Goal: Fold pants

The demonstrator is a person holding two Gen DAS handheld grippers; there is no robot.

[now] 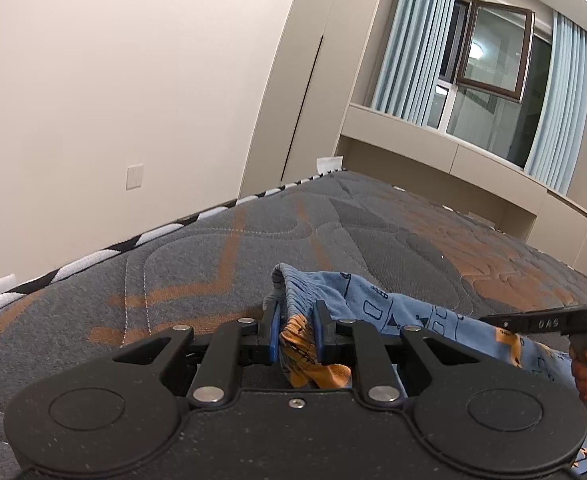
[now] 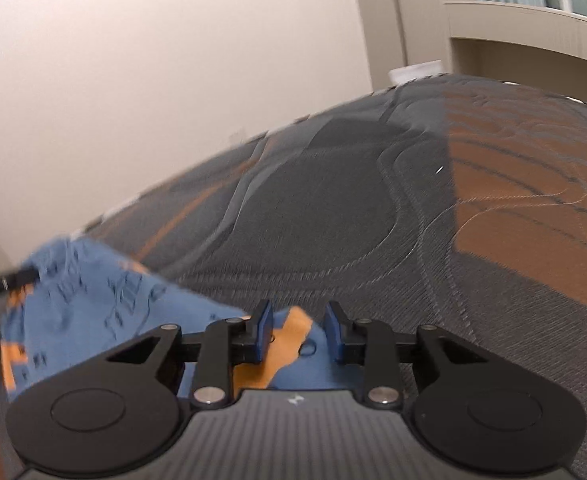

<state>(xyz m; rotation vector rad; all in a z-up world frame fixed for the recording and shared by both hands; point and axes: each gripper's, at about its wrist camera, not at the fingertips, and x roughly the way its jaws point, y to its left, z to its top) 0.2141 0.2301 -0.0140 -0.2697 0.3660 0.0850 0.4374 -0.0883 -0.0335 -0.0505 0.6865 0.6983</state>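
Note:
The pants (image 1: pixel 389 312) are blue with dark printed shapes and orange patches. They hang between my two grippers above the grey and orange mattress (image 1: pixel 213 264). My left gripper (image 1: pixel 296 316) is shut on a bunched corner of the pants, near the ribbed waistband. My right gripper (image 2: pixel 298 320) has its jaws partly apart with an orange and blue fold of the pants (image 2: pixel 93 292) between them. The right gripper's body (image 1: pixel 549 324) and the hand holding it show at the right edge of the left wrist view.
The mattress (image 2: pixel 333 208) fills the lower half of both views, with a striped edge (image 1: pixel 93 256) along a beige wall. A window (image 1: pixel 493 64) with blue curtains and a ledge lies beyond the bed's far end. The right wrist view is blurred.

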